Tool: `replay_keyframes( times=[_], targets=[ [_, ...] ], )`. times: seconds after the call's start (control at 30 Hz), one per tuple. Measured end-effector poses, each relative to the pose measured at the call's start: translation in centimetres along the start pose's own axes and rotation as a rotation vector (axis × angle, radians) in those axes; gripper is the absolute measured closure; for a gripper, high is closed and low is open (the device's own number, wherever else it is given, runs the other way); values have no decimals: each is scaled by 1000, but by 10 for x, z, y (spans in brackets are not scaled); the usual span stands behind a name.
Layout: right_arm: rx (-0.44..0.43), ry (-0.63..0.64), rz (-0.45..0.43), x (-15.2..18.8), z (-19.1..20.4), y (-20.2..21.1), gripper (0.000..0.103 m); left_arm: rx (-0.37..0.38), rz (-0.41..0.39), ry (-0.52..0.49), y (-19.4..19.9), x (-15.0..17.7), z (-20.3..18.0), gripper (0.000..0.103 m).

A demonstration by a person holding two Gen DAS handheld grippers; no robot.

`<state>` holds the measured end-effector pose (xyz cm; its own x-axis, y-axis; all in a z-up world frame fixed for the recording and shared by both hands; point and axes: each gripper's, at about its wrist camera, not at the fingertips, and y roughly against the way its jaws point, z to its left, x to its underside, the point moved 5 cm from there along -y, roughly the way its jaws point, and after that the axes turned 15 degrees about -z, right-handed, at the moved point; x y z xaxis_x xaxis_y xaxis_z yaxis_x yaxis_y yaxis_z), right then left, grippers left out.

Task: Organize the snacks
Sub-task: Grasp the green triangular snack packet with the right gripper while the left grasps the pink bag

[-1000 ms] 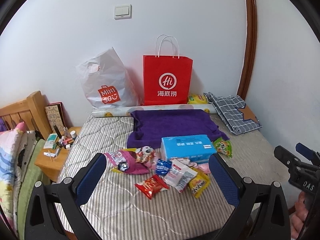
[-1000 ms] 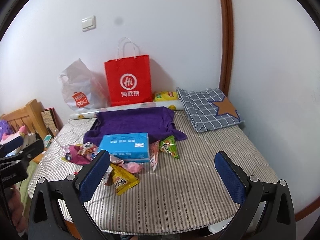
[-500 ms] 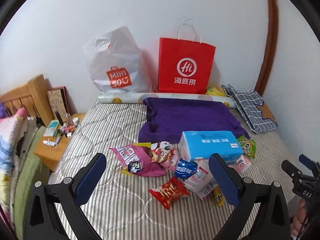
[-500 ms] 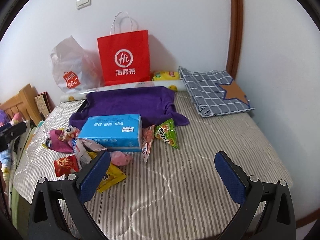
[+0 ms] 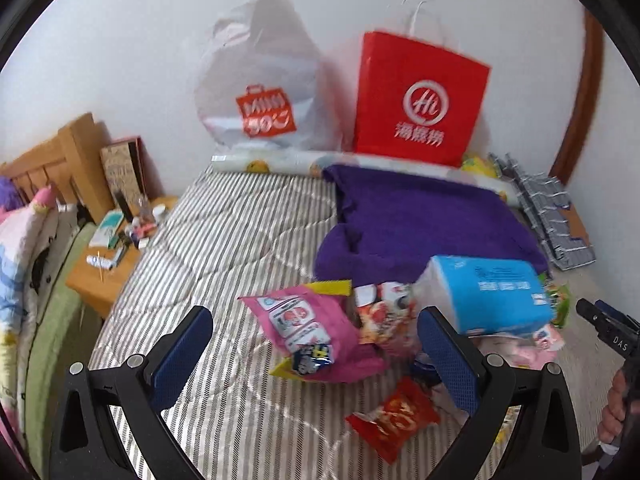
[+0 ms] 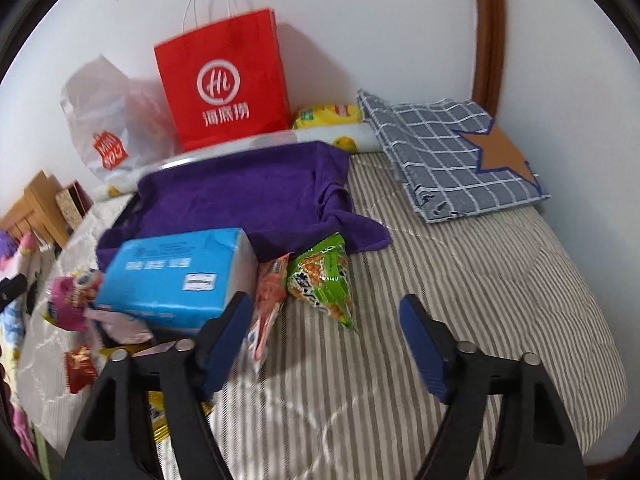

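A heap of snack packets lies on the striped bed (image 6: 460, 280), gathered around one blue tissue box (image 6: 176, 276). Countable among them: one pink bag (image 5: 308, 328), one red packet (image 5: 394, 414), one green pyramid-shaped packet (image 6: 326, 276), one slim red-orange sachet (image 6: 266, 304) just beside it, and one white-and-red packet (image 5: 382, 312) touching the pink bag; a few more are half hidden under the box and cannot be counted.

Behind the heap lies one purple towel (image 6: 248, 196). Against the far wall stand one red paper bag (image 6: 222, 80) and one white plastic bag (image 5: 260, 80), with one yellow packet (image 6: 326, 114) to the red bag's right. One folded checked cloth (image 6: 448, 152) lies at the far right.

The left gripper (image 5: 316, 356) has its jaws wide apart, with nothing between them, over the pink bag. The right gripper (image 6: 326, 344) has jaws that have just been closing, yet they stand apart and empty, near the green packet.
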<state>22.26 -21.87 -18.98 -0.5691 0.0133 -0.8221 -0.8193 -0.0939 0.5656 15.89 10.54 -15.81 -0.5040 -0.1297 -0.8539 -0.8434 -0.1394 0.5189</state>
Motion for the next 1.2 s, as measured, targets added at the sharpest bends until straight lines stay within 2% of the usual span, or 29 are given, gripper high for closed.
replay_keyframes(
  times=[0.2,0.43,0.47,0.57,0.77,0.93,1.07,1.17,1.2],
  targets=[
    [-28,11,29,3,0,-36,39,-39,51,-33,-26,7,7,1],
    [-61,-22,68,9,-5,-65,40,-34,85,-27,-42,10,14,0],
    [-59,-22,72,10,-6,-68,41,-21,91,-26,-43,11,14,0],
    [-73,-29,100,16,-6,-78,56,16,97,0,-45,13,16,1],
    [-50,-36,70,16,-9,-70,60,68,87,0,-45,12,13,1],
    [-33,-51,45,15,-16,-52,60,38,113,-2,-56,12,15,2],
    [-22,-52,26,14,-20,-36,60,39,155,7,-67,19,17,20],
    [-19,-51,20,15,-21,-24,60,71,190,54,-72,25,17,38],
    [-18,-51,21,16,-22,-21,60,83,199,69,-72,27,17,47]
  ],
)
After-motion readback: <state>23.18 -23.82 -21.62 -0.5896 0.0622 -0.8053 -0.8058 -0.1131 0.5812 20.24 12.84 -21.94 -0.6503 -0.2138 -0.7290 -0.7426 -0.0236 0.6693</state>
